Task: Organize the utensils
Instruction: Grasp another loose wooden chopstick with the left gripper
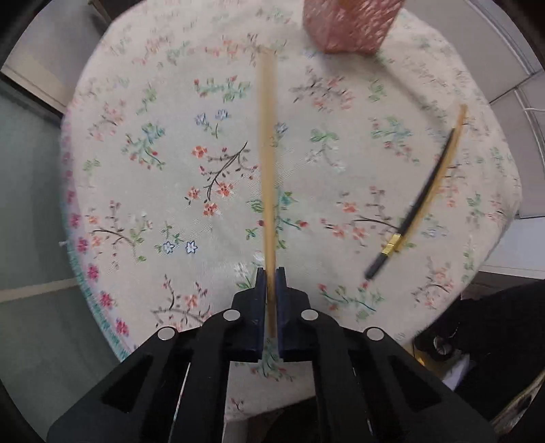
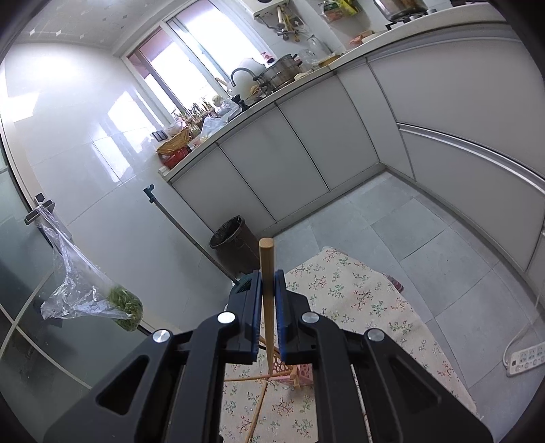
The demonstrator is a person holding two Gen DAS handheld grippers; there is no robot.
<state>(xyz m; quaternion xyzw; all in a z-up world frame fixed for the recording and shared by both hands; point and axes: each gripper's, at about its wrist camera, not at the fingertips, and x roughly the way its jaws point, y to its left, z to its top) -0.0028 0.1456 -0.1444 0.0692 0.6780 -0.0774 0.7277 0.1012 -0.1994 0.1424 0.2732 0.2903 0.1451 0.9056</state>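
Looking down from the left wrist: round table draped in a cream floral-embroidered tablecloth (image 1: 153, 191), blurred by motion, with grey floor tiles beyond its left edge. At centre, left black two-finger gripper (image 1: 271, 272) clamped shut on a pale bamboo chopstick (image 1: 267, 153), dark blue pads (image 1: 260, 296) pressed against its near end, the stick running away up the frame toward the far rim of the table; whether it lies on the cloth or is raised off it cannot be told. Beyond and right of its far tip, standing on the cloth, a pink perforated utensil holder (image 1: 351, 27), only its lower part in frame. Further right, well apart from the held stick, a black chopstick with a gold band (image 1: 412, 211) lying slantwise against a second pale bamboo chopstick (image 1: 449, 150), the pair touching along their length. Turning to the right wrist: at far left a clear plastic bag of green herbs (image 2: 98, 300) hanging from a handle, then a dark waste bin (image 2: 233, 238) by white cabinets (image 2: 306, 143). At centre, right black gripper (image 2: 269, 283) closed tight on a round-ended bamboo chopstick (image 2: 266, 272), gripped mid-length, blunt end up, tip pointing down toward the pink holder (image 2: 299, 371) just beneath. On the floor at far right, a white power strip (image 2: 526, 357).
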